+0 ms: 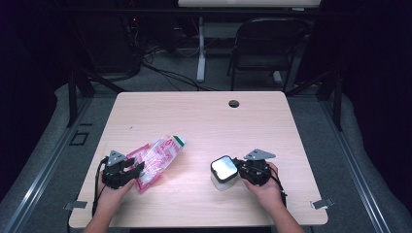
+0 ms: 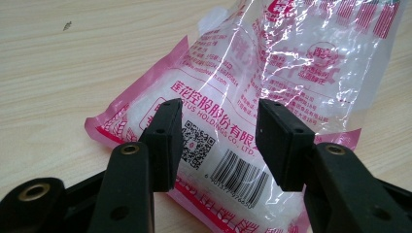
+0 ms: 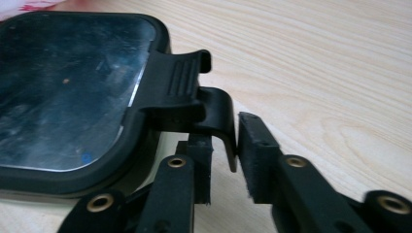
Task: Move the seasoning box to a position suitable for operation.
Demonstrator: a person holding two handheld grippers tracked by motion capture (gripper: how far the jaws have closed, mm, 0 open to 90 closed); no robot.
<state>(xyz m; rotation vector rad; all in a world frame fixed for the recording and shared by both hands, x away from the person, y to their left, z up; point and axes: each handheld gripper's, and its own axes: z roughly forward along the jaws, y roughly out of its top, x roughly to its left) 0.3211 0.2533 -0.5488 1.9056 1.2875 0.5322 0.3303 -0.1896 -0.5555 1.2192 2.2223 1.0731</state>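
Right gripper (image 3: 223, 160) pinches container (image 1: 223, 172) latch (image 3: 218, 121), which points right.

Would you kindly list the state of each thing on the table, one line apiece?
Plastic bag: lying flat, crinkled, sealed at its near end.
Container: upright, lid on.
Lid latch: between the right gripper's jaws.
Left gripper: open, astride the bag's end.
Right gripper: closing on the latch.

A dim lab or studio: bare wooden table (image 1: 204, 116), folding chair (image 1: 265, 46), floor cables (image 1: 165, 73), dark surrounding frame.
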